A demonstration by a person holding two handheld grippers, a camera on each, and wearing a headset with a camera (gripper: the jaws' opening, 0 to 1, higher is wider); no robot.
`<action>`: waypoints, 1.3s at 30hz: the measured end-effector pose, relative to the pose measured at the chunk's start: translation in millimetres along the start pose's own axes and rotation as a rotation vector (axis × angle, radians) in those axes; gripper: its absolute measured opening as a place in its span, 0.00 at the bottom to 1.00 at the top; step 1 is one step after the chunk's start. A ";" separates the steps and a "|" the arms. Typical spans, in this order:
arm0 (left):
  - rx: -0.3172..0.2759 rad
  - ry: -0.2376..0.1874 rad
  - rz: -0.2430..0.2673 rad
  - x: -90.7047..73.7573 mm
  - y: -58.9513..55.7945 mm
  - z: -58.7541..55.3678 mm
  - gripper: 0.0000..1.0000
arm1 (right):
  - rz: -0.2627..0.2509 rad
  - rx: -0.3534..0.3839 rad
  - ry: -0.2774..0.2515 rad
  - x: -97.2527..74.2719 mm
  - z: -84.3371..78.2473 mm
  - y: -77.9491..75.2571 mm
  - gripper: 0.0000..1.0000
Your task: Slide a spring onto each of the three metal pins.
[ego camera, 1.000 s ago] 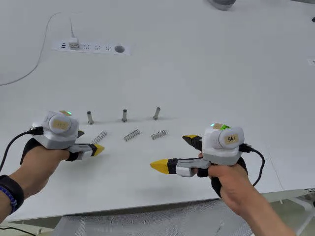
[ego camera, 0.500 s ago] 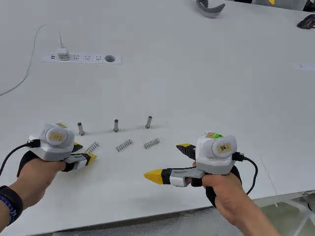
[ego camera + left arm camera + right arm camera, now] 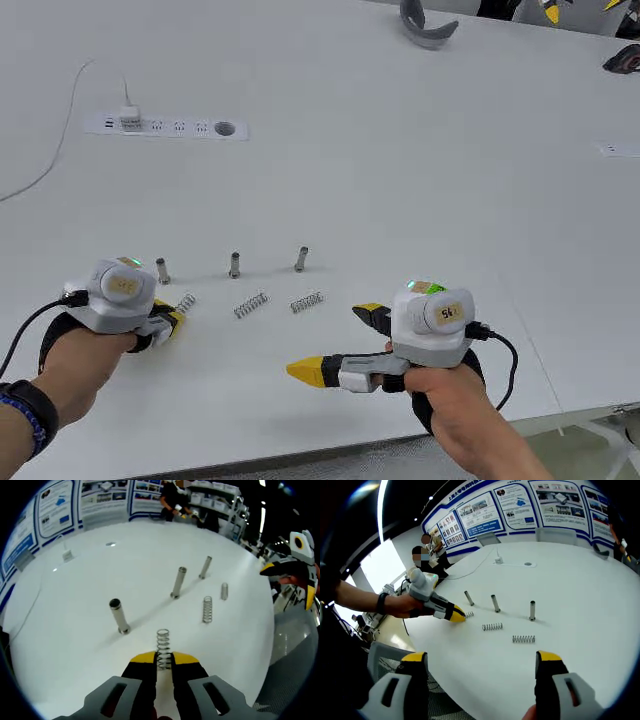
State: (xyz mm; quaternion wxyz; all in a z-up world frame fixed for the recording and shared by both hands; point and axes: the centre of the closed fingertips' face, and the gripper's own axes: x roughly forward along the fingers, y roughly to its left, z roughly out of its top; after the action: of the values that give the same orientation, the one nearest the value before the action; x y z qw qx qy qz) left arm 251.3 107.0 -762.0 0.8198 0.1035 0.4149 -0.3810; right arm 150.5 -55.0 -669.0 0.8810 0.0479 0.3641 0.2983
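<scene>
From the head view, my left gripper point(image 3: 168, 322) sits low, left of the middle pin point(image 3: 234, 264), at the left spring point(image 3: 186, 301). In the left gripper view, my jaws pinch that spring's near end so I can lift it. I think it goes on the left pin point(image 3: 118, 616), beside the middle pin. All the pins point(image 3: 205, 567) are bare. In the right gripper view, my right gripper point(image 3: 481, 656) hangs with its jaws wide apart. The other springs point(image 3: 492, 626) lie on the table point(image 3: 580, 580) in front of the middle pin.

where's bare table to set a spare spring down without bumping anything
The wide bare table between the power strip and the pins is free, as is the stretch right of the right gripper. It is crowded from the pins down to the springs, where the left gripper holds the left spring.
</scene>
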 end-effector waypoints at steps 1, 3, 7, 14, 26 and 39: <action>-0.005 0.006 0.003 -0.9 0.4 -0.9 0.11 | 0.001 0.000 -0.002 0.0 0.4 0.0 0.90; -0.026 0.007 0.006 -4.3 1.2 -1.9 0.11 | 0.000 0.003 -0.005 -0.6 0.5 -1.1 0.90; -0.047 -0.002 0.007 -12.4 0.1 -2.4 0.11 | -0.004 0.013 -0.006 -1.4 -0.9 -3.5 0.90; -0.093 -0.043 -0.008 -32.9 -6.8 3.8 0.11 | 0.009 0.018 -0.007 0.2 -0.2 0.5 0.89; -0.107 -0.121 -0.007 -66.0 -12.9 18.1 0.11 | 0.036 0.010 -0.001 4.5 -1.3 8.8 0.89; -0.134 -0.151 -0.033 -88.9 -31.4 10.8 0.11 | 0.074 0.010 0.004 10.0 -3.1 18.2 0.88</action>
State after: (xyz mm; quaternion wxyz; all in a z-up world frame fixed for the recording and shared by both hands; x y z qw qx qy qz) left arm 203.0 128.0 -683.0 0.8473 0.0126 0.3782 -0.3727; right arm 145.0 -35.0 -671.8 0.8683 0.0651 0.3654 0.3292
